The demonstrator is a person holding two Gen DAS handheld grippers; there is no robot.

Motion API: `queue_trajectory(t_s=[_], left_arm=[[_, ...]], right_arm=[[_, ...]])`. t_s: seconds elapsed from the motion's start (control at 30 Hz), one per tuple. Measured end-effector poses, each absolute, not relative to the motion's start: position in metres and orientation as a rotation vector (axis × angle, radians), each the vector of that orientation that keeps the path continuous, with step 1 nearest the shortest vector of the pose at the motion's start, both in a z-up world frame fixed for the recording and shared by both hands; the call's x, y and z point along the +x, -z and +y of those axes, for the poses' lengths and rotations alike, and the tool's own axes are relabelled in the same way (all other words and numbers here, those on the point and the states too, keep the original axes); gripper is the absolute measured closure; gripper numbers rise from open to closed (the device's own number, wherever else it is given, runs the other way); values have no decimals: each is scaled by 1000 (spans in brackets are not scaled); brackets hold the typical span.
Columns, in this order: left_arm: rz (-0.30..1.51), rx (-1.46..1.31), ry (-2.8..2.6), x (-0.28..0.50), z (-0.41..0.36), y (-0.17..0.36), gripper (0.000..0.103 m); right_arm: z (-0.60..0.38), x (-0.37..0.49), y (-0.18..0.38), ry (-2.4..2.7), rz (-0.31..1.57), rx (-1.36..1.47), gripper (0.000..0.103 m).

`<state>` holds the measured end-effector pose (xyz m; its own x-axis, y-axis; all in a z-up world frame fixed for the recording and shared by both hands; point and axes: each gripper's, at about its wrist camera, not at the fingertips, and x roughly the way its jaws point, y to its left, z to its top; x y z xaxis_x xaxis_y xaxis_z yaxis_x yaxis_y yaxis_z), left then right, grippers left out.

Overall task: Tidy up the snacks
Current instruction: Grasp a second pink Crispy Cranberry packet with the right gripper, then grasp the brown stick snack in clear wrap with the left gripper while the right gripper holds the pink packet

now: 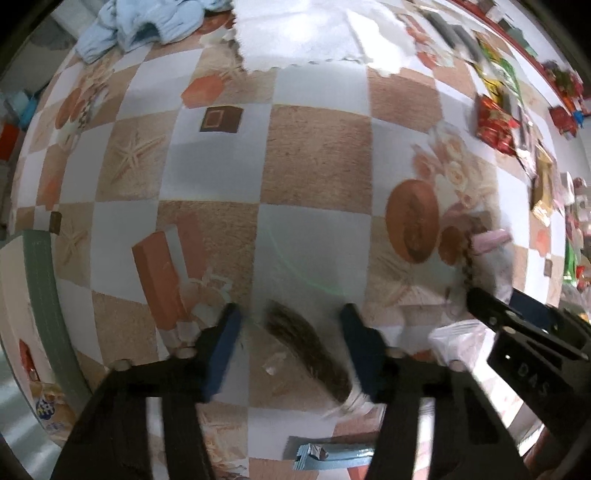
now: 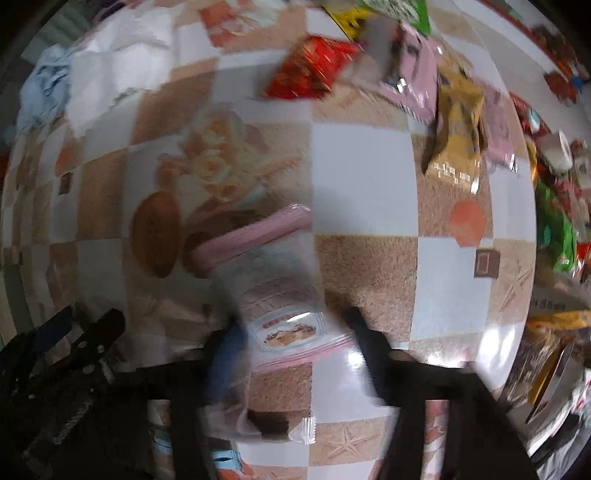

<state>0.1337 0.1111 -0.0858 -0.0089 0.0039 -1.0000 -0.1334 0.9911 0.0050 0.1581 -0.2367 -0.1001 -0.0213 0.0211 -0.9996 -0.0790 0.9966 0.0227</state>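
My left gripper (image 1: 290, 325) is open and empty above the patterned tablecloth (image 1: 314, 158). My right gripper (image 2: 291, 332) is open, with a pink-edged clear snack packet (image 2: 273, 280) lying between its fingers; the frame is blurred, so I cannot tell whether the fingers touch it. The same packet (image 1: 491, 243) and the right gripper (image 1: 517, 314) show at the right of the left wrist view. A pile of snack packets (image 1: 498, 122) lies along the table's right side, with a red packet (image 2: 314, 70), pink packets (image 2: 417, 74) and a yellow packet (image 2: 458, 125).
A light blue cloth (image 1: 147, 22) and a white cloth (image 1: 306, 33) lie at the far end. A green-rimmed container (image 1: 40, 295) is at the left edge. A small blue packet (image 1: 332, 454) lies near the front. More snacks (image 2: 554, 229) crowd the right edge.
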Motion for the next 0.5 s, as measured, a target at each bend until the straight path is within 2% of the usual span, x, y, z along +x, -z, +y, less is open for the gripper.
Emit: queue_trajectory(t_s=[0.03,0.1,0.5], left_arm=[[1579,-105,-85,133,111,84,66],[1591,-136,-55,132,113,82,68],[1547,-88,31,99,142,64,68]], right_arm=[[-236,158,100,-88,1601,-26,52],[-240,156,98,-83,1596,17,54],[-274,125,70,-45,1523,191,54]])
